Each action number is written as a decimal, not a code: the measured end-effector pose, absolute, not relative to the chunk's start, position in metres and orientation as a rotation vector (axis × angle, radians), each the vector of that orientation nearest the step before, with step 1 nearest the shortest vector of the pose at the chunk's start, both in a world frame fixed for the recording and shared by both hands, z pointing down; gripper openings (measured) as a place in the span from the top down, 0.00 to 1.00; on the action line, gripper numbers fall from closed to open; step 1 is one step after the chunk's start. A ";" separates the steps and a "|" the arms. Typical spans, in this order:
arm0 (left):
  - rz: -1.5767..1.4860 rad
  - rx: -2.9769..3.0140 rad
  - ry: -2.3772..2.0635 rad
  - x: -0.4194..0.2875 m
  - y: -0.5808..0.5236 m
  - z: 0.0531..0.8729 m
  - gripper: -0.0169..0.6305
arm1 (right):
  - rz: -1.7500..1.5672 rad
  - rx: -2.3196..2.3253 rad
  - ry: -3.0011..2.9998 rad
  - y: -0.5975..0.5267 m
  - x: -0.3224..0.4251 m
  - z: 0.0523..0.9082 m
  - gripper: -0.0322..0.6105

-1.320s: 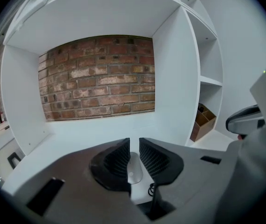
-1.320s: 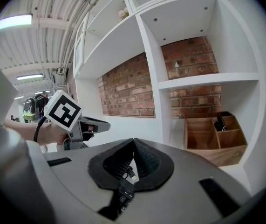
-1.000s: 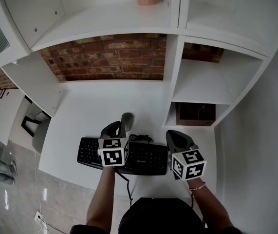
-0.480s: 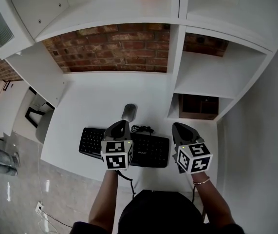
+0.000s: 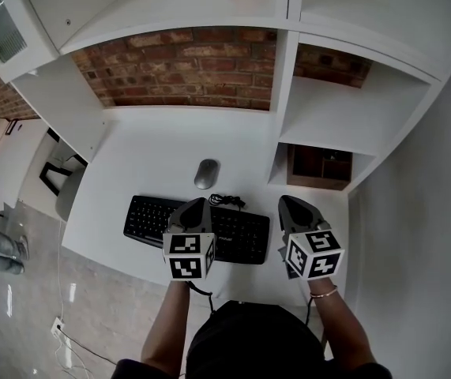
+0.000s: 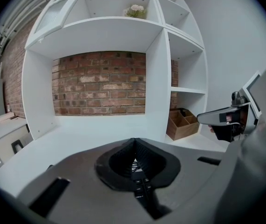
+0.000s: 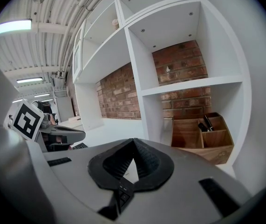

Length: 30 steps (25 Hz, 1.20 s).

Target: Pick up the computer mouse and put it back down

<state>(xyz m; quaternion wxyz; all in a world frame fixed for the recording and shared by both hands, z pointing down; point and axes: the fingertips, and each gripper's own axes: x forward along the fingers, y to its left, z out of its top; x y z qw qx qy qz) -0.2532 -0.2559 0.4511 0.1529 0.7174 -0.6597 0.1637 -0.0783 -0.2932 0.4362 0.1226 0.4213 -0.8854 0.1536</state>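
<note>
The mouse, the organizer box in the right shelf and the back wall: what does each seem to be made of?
Mouse: probably plastic, grey with a soft sheen.
Organizer: looks like wood, brown, with flat matte panels and dividers.
Back wall: brick, red-brown blocks with pale mortar lines; I cannot tell whether it is solid brick or cladding.

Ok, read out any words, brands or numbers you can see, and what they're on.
No text is readable.
keyboard: pale print and key legends, too small to read.
left marker cube, right marker cube: black-and-white squares, no letters.
</note>
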 end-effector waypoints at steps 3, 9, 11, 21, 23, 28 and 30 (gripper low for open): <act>0.453 2.054 -1.895 -0.250 -0.251 0.448 0.96 | 0.441 1.224 -2.590 -0.289 -0.075 0.435 0.94; 0.436 2.044 -1.907 -0.248 -0.244 0.445 0.96 | 0.430 1.238 -2.607 -0.287 -0.066 0.429 0.94; 0.437 2.042 -1.909 -0.247 -0.241 0.445 0.96 | 0.425 1.243 -2.607 -0.287 -0.062 0.428 0.94; 0.432 2.025 -1.925 -0.243 -0.234 0.443 0.96 | 0.411 1.227 -2.615 -0.284 -0.057 0.426 0.94; 0.433 2.023 -1.928 -0.243 -0.233 0.442 0.96 | 0.410 1.223 -2.619 -0.284 -0.057 0.426 0.94; 0.438 2.018 -1.935 -0.239 -0.231 0.440 0.96 | 0.405 1.216 -2.628 -0.283 -0.055 0.424 0.94; 0.441 2.016 -1.936 -0.238 -0.231 0.440 0.96 | 0.406 1.216 -2.632 -0.283 -0.054 0.423 0.94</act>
